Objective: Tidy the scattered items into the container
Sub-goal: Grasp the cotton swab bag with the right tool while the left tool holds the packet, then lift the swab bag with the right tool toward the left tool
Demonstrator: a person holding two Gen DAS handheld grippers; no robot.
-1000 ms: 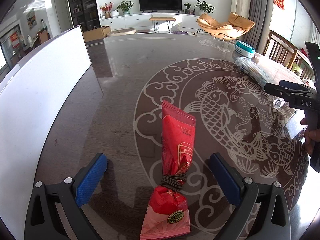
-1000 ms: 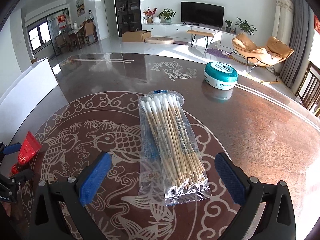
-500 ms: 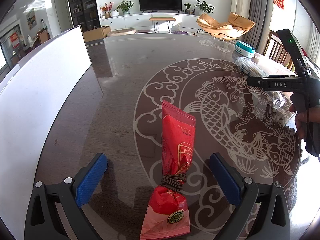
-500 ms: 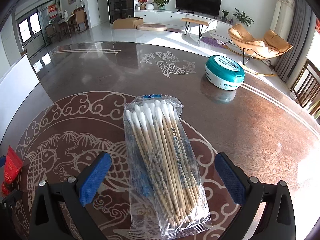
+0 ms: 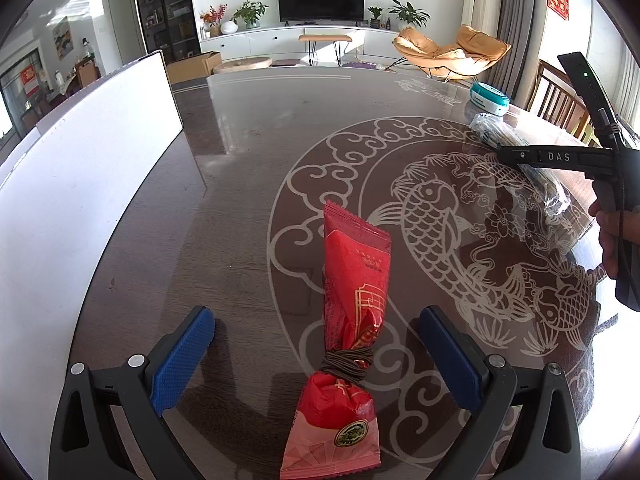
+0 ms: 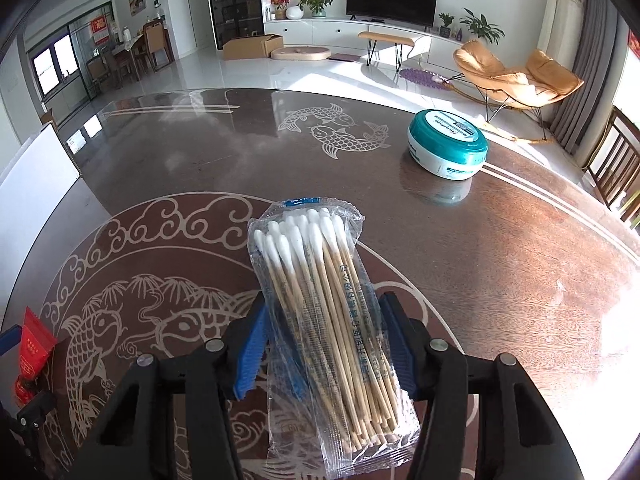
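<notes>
While the left gripper [image 5: 316, 356] hovers with its blue-padded fingers [image 5: 180, 360] spread wide around a red foil snack packet [image 5: 352, 300] lying on the dark patterned bench [image 5: 240, 184], the right gripper [image 6: 326, 344] has its fingers [image 6: 250, 352] clamped on a clear plastic bag of wooden cotton swabs [image 6: 328, 320] mid-bench.

Both grippers were black plastic frames with silver round screws at the joints. The left gripper [image 5: 316, 356] carried blue, cross-hatched pads on its fingers [image 5: 182, 356]; the right gripper [image 6: 326, 354] had the same blue pads [image 6: 250, 354]. From the left wrist view, the right gripper's side read "DAS" in white, a green light glowed above, and bare skin of the hand [image 5: 614, 236] showed beside a thin dark cable
</notes>
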